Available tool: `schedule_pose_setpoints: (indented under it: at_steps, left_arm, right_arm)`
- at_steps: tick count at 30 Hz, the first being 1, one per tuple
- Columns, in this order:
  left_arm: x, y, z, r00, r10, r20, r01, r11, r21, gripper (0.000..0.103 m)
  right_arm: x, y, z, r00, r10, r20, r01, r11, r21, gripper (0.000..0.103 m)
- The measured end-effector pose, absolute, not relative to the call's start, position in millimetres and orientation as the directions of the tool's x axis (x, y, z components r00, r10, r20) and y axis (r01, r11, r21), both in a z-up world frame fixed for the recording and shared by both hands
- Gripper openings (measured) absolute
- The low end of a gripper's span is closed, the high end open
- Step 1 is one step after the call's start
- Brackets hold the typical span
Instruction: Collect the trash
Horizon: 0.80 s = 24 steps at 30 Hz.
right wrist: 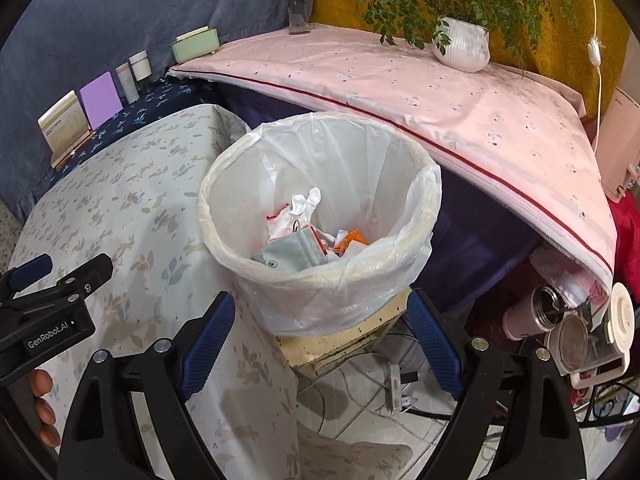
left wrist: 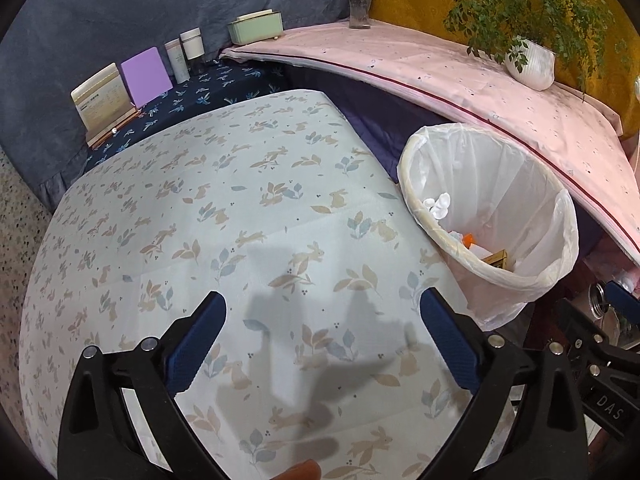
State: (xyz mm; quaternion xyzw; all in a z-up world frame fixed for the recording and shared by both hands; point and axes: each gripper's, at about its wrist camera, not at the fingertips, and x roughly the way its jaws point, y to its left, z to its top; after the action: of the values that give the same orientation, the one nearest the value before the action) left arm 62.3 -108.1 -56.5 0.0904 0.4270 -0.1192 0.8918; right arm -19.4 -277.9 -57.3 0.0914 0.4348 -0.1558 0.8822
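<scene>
Landmark: the waste bin (right wrist: 320, 240), lined with a white plastic bag (right wrist: 360, 168).

- My left gripper (left wrist: 322, 312): jaws spread wide, nothing between the blue pads (left wrist: 200, 344). It hangs over the rabbit-print tablecloth (left wrist: 200, 208), left of the bin.
- My right gripper (right wrist: 320, 320): jaws released, wide apart, empty. It points down at the near side of the bin, one pad on either side of the bin's lower wall in the view; whether they touch it I cannot tell.
- Trash (right wrist: 304, 236): inside the bin, at the bottom. White crumpled pieces, a pale green mask-like piece, orange scraps, a small brown box (left wrist: 496, 258).
- Behind the bin: a pink cloth-covered surface (right wrist: 440, 92) carrying a white pot with a green plant (right wrist: 464, 44) and a glass vase of flowers (right wrist: 299, 8).
- Far left of the bin, on a dark floral cloth: a pale green box (left wrist: 256, 28), two white containers (left wrist: 186, 52), a purple card (left wrist: 146, 74), a stand with a printed card (left wrist: 102, 96).
- Right of the bin, low: a pink flask (right wrist: 532, 316) and clear lidded jars (right wrist: 592, 332).
- Below the bin: a worn cream stand (right wrist: 340, 344) on a tiled floor with cables.
</scene>
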Motion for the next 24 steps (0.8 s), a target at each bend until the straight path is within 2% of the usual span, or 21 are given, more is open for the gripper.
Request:
schedule_pose_setpoints:
  at_steps: [7,8,9,24]
  left_arm:
    - [55,-113,-62,0.602,-0.124,-0.789,0.297,0.952,0.077,0.093]
    - [55,-113,-63,0.600,-0.125,-0.790,0.298,0.951,0.076,0.093]
    - [54,-113,-64,0.599,-0.124,-0.791,0.298,0.951,0.077,0.093]
    - [48,-116,-66,0.584,-0.134,-0.801,0.305,0.950,0.064,0.093]
  right_arm:
    - [-26,-269,-57,0.571,-0.231,-0.788,0.335,0.942,-0.032,0.084]
    - [-27,-268,-58,0.570,-0.233,-0.788,0.331,0.943,-0.039,0.085]
    - [-28,-267,-58,0.567,-0.236,-0.789,0.327,0.944,-0.047,0.091]
    - [-35,-262,-58,0.569,-0.231,-0.789,0.317,0.947,-0.048,0.090]
